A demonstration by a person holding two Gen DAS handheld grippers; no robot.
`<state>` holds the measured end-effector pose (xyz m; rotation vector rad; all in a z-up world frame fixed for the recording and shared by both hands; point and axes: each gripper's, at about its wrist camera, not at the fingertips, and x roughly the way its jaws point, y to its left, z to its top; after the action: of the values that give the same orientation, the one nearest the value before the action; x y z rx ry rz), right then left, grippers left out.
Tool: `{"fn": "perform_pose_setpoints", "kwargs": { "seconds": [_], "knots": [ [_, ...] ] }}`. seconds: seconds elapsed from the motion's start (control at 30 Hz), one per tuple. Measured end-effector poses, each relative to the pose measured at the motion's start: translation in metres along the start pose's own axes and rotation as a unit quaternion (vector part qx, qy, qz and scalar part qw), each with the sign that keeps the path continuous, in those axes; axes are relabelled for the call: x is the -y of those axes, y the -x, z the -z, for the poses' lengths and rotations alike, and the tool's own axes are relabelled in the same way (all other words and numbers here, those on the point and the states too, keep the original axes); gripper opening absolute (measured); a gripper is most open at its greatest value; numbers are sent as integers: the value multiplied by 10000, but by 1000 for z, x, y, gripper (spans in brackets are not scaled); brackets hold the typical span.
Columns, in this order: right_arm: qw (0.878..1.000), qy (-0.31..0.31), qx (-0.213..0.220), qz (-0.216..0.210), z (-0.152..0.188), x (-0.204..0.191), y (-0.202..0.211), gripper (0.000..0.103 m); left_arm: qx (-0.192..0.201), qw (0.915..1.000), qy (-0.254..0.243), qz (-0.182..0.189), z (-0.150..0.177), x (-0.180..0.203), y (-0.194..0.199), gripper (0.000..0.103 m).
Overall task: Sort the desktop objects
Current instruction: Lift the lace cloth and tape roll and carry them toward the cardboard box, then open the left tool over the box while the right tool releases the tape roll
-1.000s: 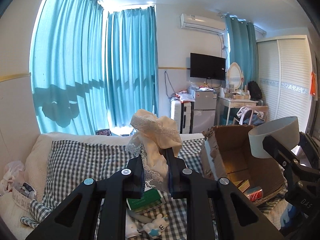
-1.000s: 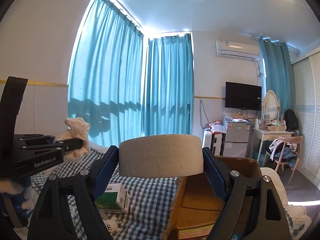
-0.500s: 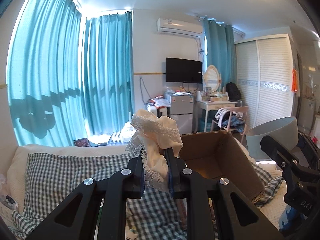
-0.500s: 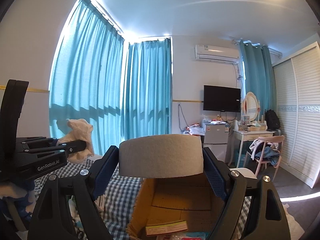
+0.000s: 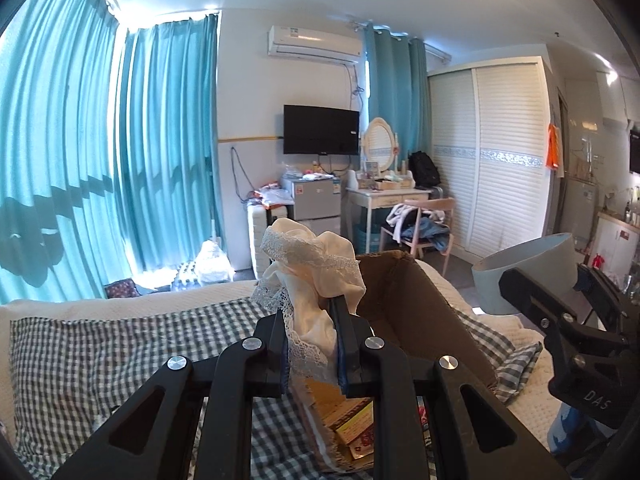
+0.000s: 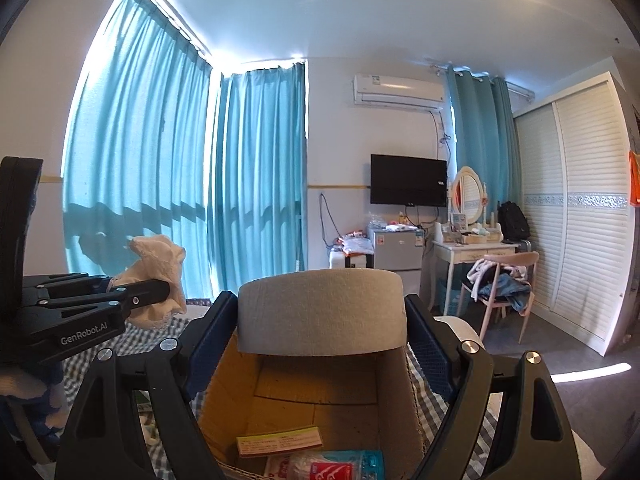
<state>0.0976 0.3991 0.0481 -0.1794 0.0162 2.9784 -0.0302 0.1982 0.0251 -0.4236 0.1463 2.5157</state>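
Note:
My left gripper [image 5: 310, 316] is shut on a cream lace cloth [image 5: 312, 264], held above the checked bedspread [image 5: 120, 352] at the left edge of an open cardboard box [image 5: 416, 320]. My right gripper [image 6: 320, 312] is shut on a pale roll of tissue [image 6: 320, 312], held over the box's opening [image 6: 320, 392]. In the right wrist view the left gripper [image 6: 160, 292] with the cloth [image 6: 160, 264] is at the left. In the left wrist view the right gripper with the roll [image 5: 528, 276] is at the right.
The box holds a flat paper packet [image 6: 280, 442] and a red and blue packet [image 6: 332, 466]. Beyond the bed are blue curtains [image 5: 160, 152], a TV [image 5: 320, 130], a small fridge [image 5: 316, 200], a dressing table [image 5: 384, 196] and a chair [image 5: 424, 224].
Both grippers have swung to the right, toward the box. The box now lies under the right gripper and next to the left one. Both keep hold of their objects.

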Motion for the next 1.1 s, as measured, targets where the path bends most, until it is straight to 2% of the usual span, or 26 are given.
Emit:
{"fn": "perform_pose_setpoints", "kwargs": {
  "seconds": [0.27, 0.6, 0.67, 0.73, 0.83, 0.97, 1.03, 1.07, 1.1],
  "knots": [
    [9992, -83, -383, 113, 22, 11, -28, 83, -244, 9991, -156, 314, 8, 16, -40, 17],
    [9937, -168, -1101, 102, 56, 23, -74, 83, -692, 9958, -177, 567, 26, 29, -105, 17],
    [9913, -206, -1303, 20, 66, 24, -84, 83, -842, 9943, -203, 615, 32, 32, -118, 17],
    [9891, -101, -1463, 128, 73, 23, -92, 83, -1076, 9921, -252, 592, 39, 36, -132, 17],
    [9852, 36, -1711, 59, 82, 18, -99, 83, -1458, 9880, -285, 409, 49, 37, -149, 17],
    [9826, 21, -1857, -52, 89, 18, -105, 84, -1598, 9858, -28, 522, 56, 32, -155, 17],
    [9806, 51, -1957, -138, 93, 17, -107, 84, -1627, 9850, 17, 570, 58, 28, -153, 21],
    [9806, 58, -1949, -175, 93, 17, -107, 84, -1623, 9852, 12, 552, 58, 28, -152, 31],
    [9816, 66, -1903, -156, 93, 16, -106, 88, -1608, 9857, 24, 508, 57, 29, -151, 51]
  ]
}}
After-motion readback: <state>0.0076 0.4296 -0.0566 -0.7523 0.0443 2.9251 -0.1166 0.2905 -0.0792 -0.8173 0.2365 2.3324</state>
